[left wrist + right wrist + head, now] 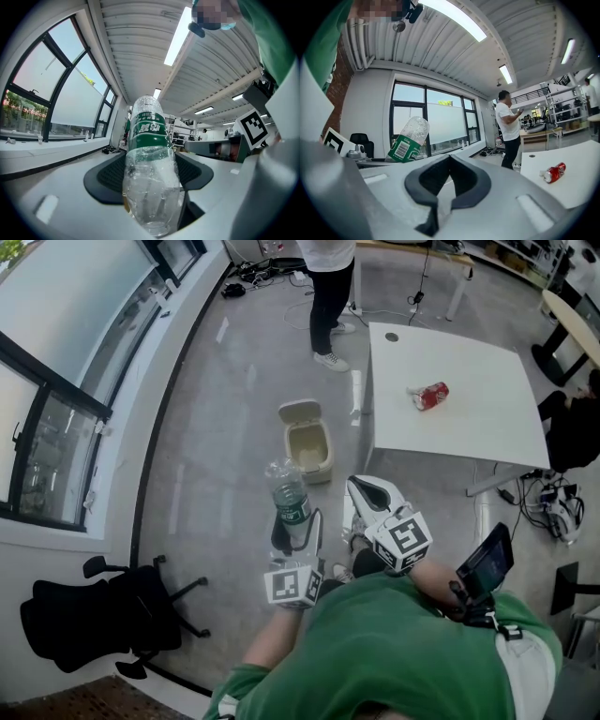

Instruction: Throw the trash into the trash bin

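Bottle (pixel 289 497) first: the left tongs (pixel 153 201) are squeezing it low on its clear, crumpled body. The green label and the far end are sticking out past the pads, so, as I judge it, it can drop free once the pads part. The person is holding it over the floor, short of the bin (pixel 307 448), which is sitting near the surface (pixel 487 427) with its lid tipped back and its mouth showing. From where I stand that looks like the carrying step, with the drop not yet made. The bottle needs to get above that opening before anything is let go, or a light empty bottle could bounce off the rim.

The right tongs (pixel 440 190) are riding just beside the left, pads pressed together with nothing between them. They seem to be waiting for their turn.

Farther out, a crushed red can (pixel 431 396) is lying on the white surface, well apart from the bin and probably the next piece of trash. Someone else (pixel 330 296) is standing beyond the bin, and a black chair (pixel 94 620) is sitting by the window.
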`<state>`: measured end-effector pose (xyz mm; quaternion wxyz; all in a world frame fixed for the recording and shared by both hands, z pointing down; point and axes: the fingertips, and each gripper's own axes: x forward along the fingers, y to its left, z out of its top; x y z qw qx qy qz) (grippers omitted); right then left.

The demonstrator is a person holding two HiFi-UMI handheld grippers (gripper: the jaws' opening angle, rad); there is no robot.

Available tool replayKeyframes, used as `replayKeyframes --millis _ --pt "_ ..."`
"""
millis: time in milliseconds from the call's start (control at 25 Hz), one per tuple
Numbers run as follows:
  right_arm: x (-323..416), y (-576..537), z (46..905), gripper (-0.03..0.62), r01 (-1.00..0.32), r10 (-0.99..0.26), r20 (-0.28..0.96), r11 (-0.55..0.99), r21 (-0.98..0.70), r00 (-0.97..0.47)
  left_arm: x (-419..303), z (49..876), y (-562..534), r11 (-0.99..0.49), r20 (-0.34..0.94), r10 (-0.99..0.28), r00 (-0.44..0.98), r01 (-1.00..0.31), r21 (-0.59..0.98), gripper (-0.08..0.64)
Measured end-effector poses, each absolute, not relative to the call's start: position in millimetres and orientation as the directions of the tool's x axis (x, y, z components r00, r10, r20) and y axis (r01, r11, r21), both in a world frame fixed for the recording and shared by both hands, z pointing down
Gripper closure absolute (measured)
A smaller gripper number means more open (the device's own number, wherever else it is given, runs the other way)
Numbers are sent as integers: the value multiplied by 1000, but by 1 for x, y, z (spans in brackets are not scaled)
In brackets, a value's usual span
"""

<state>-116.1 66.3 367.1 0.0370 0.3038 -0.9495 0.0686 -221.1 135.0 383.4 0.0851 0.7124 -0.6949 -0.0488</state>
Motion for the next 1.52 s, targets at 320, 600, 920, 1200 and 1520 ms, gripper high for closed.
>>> replayKeyframes --millis 320,600,920,1200,1520 --pt "-151 11 373 589 -569 -558 110 810 -143 -822 -253 389 84 -6 87 -996 20 -987 160 227" --pt "-169 -66 383 589 -560 -547 122 809 -177 -828 -272 396 10 11 132 -991 8 -990 141 227" --pt "-184 -141 413 589 -527 -501 164 816 -238 -850 -280 419 -70 34 209 -978 -10 -993 115 227" --pt "-186 -159 418 589 -546 -519 170 798 -254 -838 -289 431 -81 35 255 -967 -9 -995 96 227" --pt "-201 -194 440 589 -601 -560 219 762 -243 -799 -306 463 -120 -18 297 -954 53 -993 119 227"
